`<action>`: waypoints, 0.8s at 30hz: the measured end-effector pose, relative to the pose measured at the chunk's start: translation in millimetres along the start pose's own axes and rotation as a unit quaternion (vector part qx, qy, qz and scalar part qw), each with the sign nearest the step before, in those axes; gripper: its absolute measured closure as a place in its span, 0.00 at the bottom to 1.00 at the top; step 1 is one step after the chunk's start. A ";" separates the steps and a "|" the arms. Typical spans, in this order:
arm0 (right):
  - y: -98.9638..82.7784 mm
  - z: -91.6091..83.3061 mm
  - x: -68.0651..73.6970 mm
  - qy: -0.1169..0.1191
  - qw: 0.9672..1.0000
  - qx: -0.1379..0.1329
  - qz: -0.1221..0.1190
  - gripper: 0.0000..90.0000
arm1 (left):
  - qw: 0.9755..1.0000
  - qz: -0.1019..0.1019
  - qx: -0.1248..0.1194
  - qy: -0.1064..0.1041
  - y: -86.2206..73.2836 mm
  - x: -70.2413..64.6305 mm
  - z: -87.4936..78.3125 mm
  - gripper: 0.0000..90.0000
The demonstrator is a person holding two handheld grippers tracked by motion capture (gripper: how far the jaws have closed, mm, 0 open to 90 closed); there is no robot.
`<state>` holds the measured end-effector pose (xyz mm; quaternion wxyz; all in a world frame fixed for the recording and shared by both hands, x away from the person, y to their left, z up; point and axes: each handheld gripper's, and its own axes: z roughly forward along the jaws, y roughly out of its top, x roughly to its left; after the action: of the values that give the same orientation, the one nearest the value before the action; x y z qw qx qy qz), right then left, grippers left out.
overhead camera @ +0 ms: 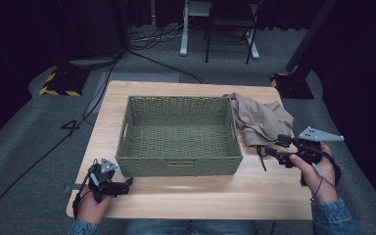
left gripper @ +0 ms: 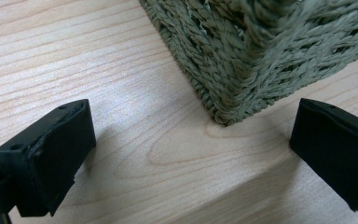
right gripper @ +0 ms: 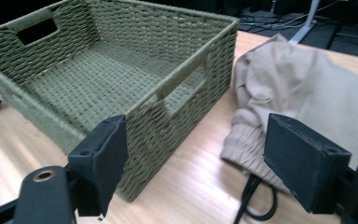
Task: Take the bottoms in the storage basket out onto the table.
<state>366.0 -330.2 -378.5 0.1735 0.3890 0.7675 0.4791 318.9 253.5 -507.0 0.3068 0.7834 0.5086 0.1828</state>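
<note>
With jaws spread and nothing between them, the right gripper (overhead camera: 280, 147) nears the beige garment (overhead camera: 259, 120) at right of the green basket (overhead camera: 178, 169); pinch a thick fold, while the spread left gripper (overhead camera: 122, 185) waits lower left.

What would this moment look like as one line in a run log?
right gripper: open, at cloth | left gripper: open, by basket corner | basket: empty | cloth: on table

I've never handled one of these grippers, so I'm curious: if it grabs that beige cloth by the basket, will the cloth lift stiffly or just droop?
The beige cloth lies crumpled in soft folds, so it would probably sag and trail. It looks light, with a black cord dangling at its ribbed edge. The right gripper is open near that edge.
</note>
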 end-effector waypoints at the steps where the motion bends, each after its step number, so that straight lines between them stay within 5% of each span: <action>1: -3.7 0.5 1.9 0.001 1.000 -0.001 0.002 0.26 | 1.000 0.000 0.000 0.000 0.0 0.0 0.0 0.00; 8: -29.3 13.0 11.3 0.012 1.000 -0.016 0.001 0.29 | 1.000 0.000 0.000 0.000 0.0 0.0 0.0 0.00; 24: -85.5 47.5 23.5 0.027 0.999 0.029 -0.010 0.28 | 1.000 0.000 0.000 0.000 0.0 0.0 0.0 0.00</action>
<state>344.5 -304.0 -473.2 0.1460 0.3736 0.7892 0.4650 318.9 253.5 -507.0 0.3068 0.7834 0.5086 0.1829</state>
